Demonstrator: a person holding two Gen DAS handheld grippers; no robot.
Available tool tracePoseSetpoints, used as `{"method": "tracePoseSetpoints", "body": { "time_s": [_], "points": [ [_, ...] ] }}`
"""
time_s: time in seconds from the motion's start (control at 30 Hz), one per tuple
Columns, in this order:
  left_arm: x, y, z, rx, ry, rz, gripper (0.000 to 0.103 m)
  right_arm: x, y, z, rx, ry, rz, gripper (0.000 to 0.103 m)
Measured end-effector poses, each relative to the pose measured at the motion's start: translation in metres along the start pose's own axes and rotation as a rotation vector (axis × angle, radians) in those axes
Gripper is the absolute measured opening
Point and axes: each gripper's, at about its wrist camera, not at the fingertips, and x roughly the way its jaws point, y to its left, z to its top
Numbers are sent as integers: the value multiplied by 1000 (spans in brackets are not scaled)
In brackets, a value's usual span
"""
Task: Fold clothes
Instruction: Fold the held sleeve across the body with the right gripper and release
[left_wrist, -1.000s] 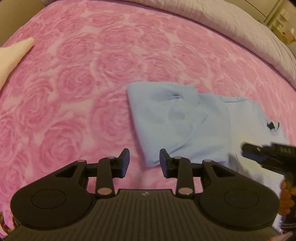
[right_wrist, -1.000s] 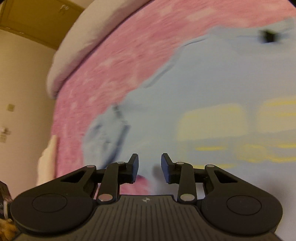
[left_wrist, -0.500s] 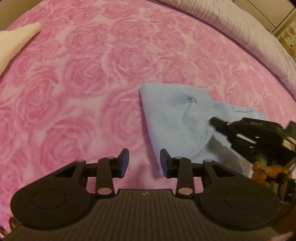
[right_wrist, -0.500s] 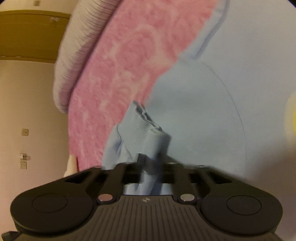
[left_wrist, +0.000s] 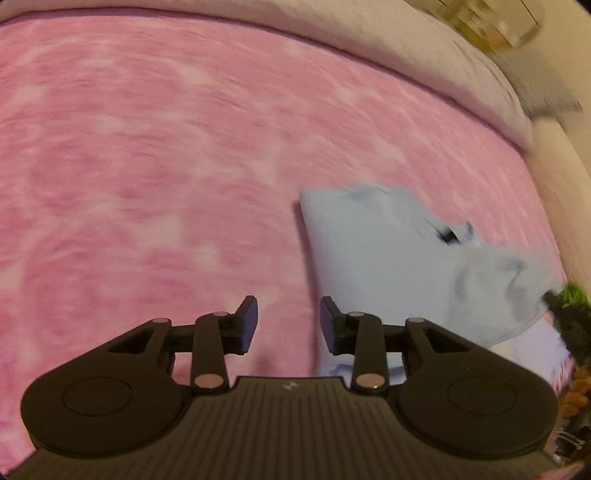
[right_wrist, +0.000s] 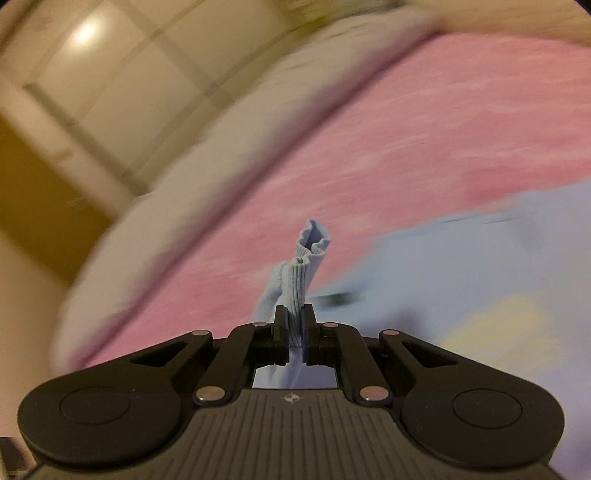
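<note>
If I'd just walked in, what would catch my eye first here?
Probably the pale blue garment lying on the rose-pink bedspread. Next, the right gripper pinching its ribbed cuff, which sticks up between the fingers. The left gripper hangs open, holding nothing.

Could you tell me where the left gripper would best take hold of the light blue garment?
Probably its near corner, beside the left gripper: a thin edge lying on the pink bedspread, reachable from above. The right gripper already pinches the ribbed cuff.
</note>
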Motion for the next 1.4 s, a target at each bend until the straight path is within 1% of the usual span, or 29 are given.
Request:
{"method": "tracePoseSetpoints", "body": {
  "time_s": [0.03, 0.07, 0.1, 0.13, 0.2, 0.23, 0.3, 0.43, 0.47, 0.5, 0.53, 0.57, 0.6, 0.63, 0.7, 0.77, 0.8, 0.87, 0.9, 1.0, 1.1, 1.2, 1.33, 1.4],
  "points": [
    [10, -12, -2, 19, 21, -7, 31, -3, -22, 1, 18, -1, -61, 8],
    [18, -21, -4, 36, 40, -8, 31, 1, -43, -2, 59, 19, -112, 8],
    [25, -31, -8, 56, 56, -3, 31, 9, -63, -8, 124, 51, -123, 8],
    [32, -40, -11, 78, 73, 2, 31, 15, -77, -14, 181, 64, -124, 8],
    [39, -53, -16, 104, 92, 18, 31, 21, -90, -23, 208, 74, -117, 8],
    [42, -58, -18, 115, 101, 27, 31, 23, -88, -24, 183, 64, -112, 8],
    [46, -68, -21, 126, 113, 40, 31, 15, -83, -17, 112, 30, -73, 8],
    [51, -85, -26, 144, 126, 65, 31, 3, -73, -10, 9, -1, -15, 8],
    [53, -89, -28, 146, 130, 69, 31, 8, -73, -7, 0, 13, -40, 8],
    [55, -94, -29, 148, 134, 72, 31, 16, -78, -7, 7, 48, -114, 20],
    [56, -98, -31, 150, 138, 76, 31, 26, -85, -7, 17, 87, -196, 28],
    [58, -103, -34, 154, 142, 77, 31, 29, -95, -7, 46, 117, -256, 32],
    [58, -108, -37, 162, 144, 74, 31, 31, -107, -7, 79, 145, -313, 29],
    [59, -114, -40, 168, 149, 72, 31, 26, -115, -5, 118, 138, -299, 27],
    [62, -125, -46, 180, 162, 73, 31, 13, -131, 0, 181, 119, -258, 29],
    [64, -137, -52, 188, 171, 78, 31, -4, -149, 9, 219, 103, -248, 29],
    [65, -143, -54, 189, 173, 77, 31, -14, -161, 14, 243, 83, -250, 32],
    [66, -155, -56, 193, 175, 70, 31, -32, -191, 24, 302, 46, -288, 38],
    [67, -162, -57, 198, 175, 68, 31, -43, -209, 30, 336, 27, -314, 38],
    [71, -184, -60, 221, 176, 64, 31, -69, -263, 44, 447, -40, -338, 40],
    [77, -207, -64, 244, 180, 57, 31, -89, -307, 59, 498, -92, -373, 41],
    [82, -228, -69, 261, 187, 47, 31, -101, -341, 75, 521, -143, -384, 42],
    [87, -248, -76, 279, 194, 41, 31, -98, -381, 93, 596, -216, -386, 43],
    [88, -252, -78, 283, 195, 41, 32, -95, -398, 95, 621, -216, -400, 43]
  ]
}}
